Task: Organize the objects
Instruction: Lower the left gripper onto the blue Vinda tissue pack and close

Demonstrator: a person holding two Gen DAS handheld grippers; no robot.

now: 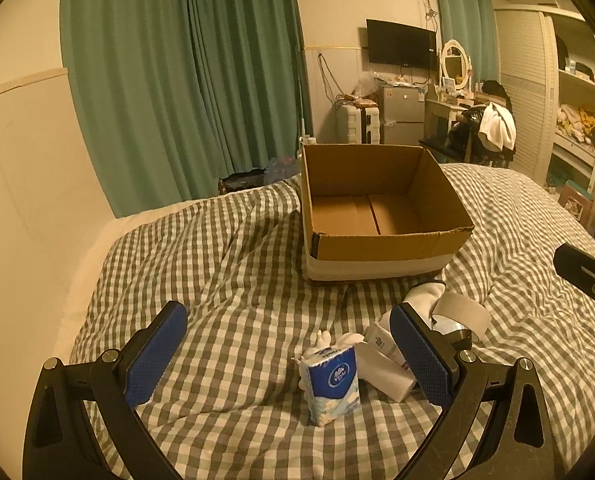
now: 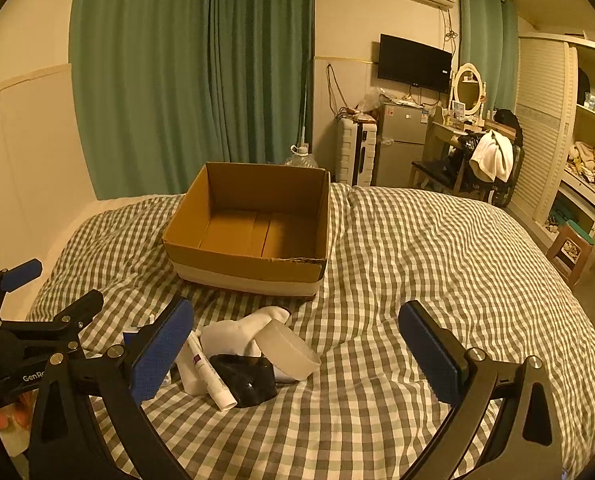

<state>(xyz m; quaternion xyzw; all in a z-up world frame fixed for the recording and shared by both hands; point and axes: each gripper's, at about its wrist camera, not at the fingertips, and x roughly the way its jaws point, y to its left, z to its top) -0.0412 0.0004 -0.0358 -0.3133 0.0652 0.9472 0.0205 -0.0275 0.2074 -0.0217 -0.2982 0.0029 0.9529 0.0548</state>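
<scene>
An open, empty cardboard box (image 1: 377,240) (image 2: 249,268) sits on the checked bedspread. In front of it lies a small pile: a blue tissue pack (image 1: 331,384), a white tube (image 2: 211,372) (image 1: 383,350), a white sock (image 2: 241,334) (image 1: 423,294), a roll of tape (image 2: 293,350) (image 1: 463,312) and a black object (image 2: 245,380). My left gripper (image 1: 289,354) is open, its jaws on either side of the tissue pack. My right gripper (image 2: 297,356) is open just right of the pile, with the tape roll and black object between its jaws.
The checked bedspread (image 2: 437,260) covers the whole bed. Green curtains (image 1: 185,80) hang behind. A small fridge (image 2: 401,144), a dressing table with a mirror (image 2: 467,92), a chair with clothes (image 2: 489,160) and open shelves (image 2: 589,152) stand at the far right.
</scene>
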